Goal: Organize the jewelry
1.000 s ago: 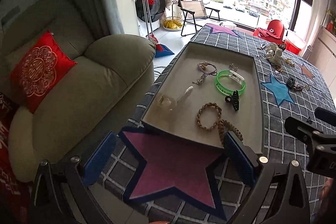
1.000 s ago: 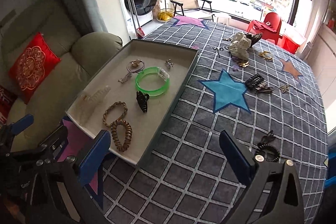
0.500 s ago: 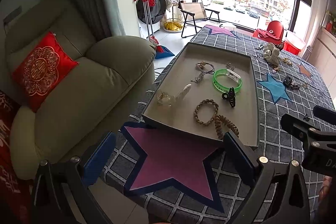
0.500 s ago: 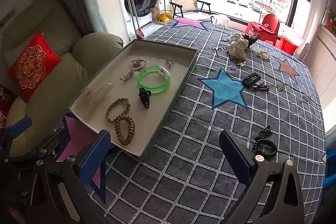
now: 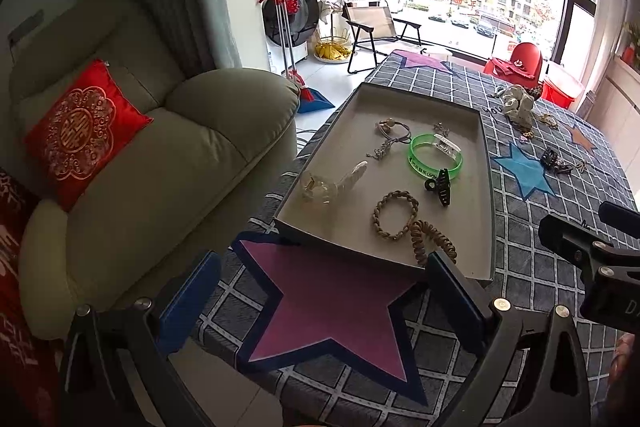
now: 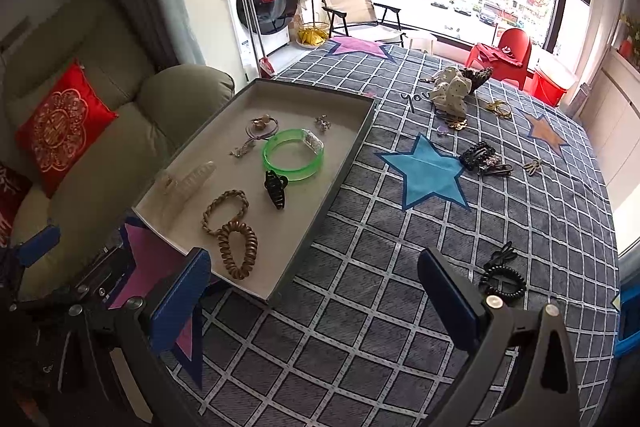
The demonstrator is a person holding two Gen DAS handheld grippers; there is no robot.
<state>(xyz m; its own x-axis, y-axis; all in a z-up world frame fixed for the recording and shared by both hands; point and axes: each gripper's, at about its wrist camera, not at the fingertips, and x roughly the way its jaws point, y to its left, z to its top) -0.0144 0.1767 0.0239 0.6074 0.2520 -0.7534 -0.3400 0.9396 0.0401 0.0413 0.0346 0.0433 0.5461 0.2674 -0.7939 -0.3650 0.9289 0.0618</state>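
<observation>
A grey tray on the checked tablecloth holds a green bangle, a black claw clip, a braided band, a brown spiral hair tie, a clear clip and small pieces. Loose jewelry lies on the cloth: a black spiral tie, black clips, a white scrunchie pile. My left gripper is open and empty over the purple star. My right gripper is open and empty above the cloth near the tray's front corner.
A beige armchair with a red cushion stands left of the table. The table's near edge runs below my left gripper. A red chair and a folding chair stand beyond the far end by the window.
Both grippers have pulled back and risen slightly from the tray, so more table shows. Both stay open and empty. Nothing on the table has moved.
</observation>
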